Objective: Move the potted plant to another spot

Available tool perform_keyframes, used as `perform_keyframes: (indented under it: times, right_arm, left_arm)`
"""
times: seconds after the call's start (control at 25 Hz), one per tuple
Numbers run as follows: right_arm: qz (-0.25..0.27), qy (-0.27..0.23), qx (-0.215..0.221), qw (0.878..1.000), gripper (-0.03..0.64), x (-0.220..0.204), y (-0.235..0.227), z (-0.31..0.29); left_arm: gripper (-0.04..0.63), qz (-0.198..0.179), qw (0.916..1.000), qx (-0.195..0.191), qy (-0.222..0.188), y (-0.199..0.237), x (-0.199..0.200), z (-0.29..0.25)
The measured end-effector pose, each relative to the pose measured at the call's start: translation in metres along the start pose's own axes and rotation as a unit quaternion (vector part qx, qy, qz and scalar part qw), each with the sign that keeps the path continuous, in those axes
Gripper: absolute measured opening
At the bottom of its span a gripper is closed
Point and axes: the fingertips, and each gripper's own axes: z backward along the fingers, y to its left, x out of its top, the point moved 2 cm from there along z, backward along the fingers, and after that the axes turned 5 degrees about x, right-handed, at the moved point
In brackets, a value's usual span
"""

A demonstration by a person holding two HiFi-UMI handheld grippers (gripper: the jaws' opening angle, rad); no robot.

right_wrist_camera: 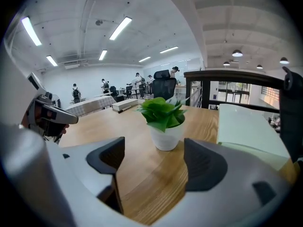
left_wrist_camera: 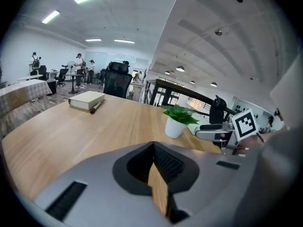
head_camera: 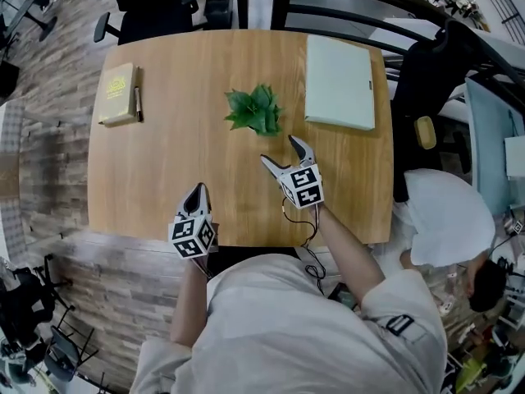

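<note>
Straight ahead of the right gripper [head_camera: 279,149], just beyond its wide-spread, empty jaws, the potted plant [head_camera: 256,110] is standing upright on the table [head_camera: 164,171], with nothing blocking the way. The left gripper [head_camera: 197,189] is sitting farther back, clenched on nothing. A pale pad [head_camera: 340,80] is lying ahead to the right, and a book [head_camera: 118,93] well off to the left.

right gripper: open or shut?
Open. On the right gripper the jaws stand apart, only table between them; the plant stands beyond, untouched.

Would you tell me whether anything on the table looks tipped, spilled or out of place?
Nothing stands out: the potted plant stands upright with no soil spilled, and the book, pen and pale green folder lie flat on the table.
</note>
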Motion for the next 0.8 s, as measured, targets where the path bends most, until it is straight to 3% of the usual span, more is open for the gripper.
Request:
perform_keyframes:
  times: [0.28,0.8]
  right_arm:
    - [0.006,-0.004,0.005,1.000,0.425,-0.005,-0.015,-0.036]
    - [-0.003,-0.022,-0.017,1.000,0.473,0.004,-0.032,-0.079]
  left_arm:
    - [0.012,0.001,0.9996,0.026,0.012,0.011,-0.010,0.002]
    - [0.011,0.011,0.9985,0.042,0.035,0.029,-0.027,0.002]
